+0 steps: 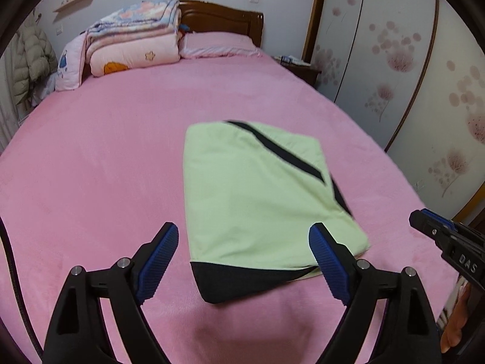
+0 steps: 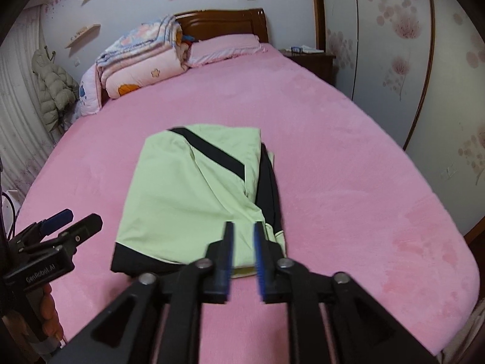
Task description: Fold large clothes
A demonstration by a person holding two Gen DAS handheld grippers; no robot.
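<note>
The folded green garment (image 1: 260,200) lies on the pink bed (image 1: 106,157), well short of the pillow (image 1: 218,44). It looks soft, light and floppy; I'd pinch its black hem. Left gripper (image 1: 244,257) gapes empty; right gripper (image 2: 242,251) stands narrowly parted, grasping nothing.

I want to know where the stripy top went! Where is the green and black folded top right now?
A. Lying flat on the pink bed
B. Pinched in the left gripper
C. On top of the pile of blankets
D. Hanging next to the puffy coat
A: the folded green and black top lies flat on the pink bed, and neither the left gripper nor the right gripper holds it.
</note>
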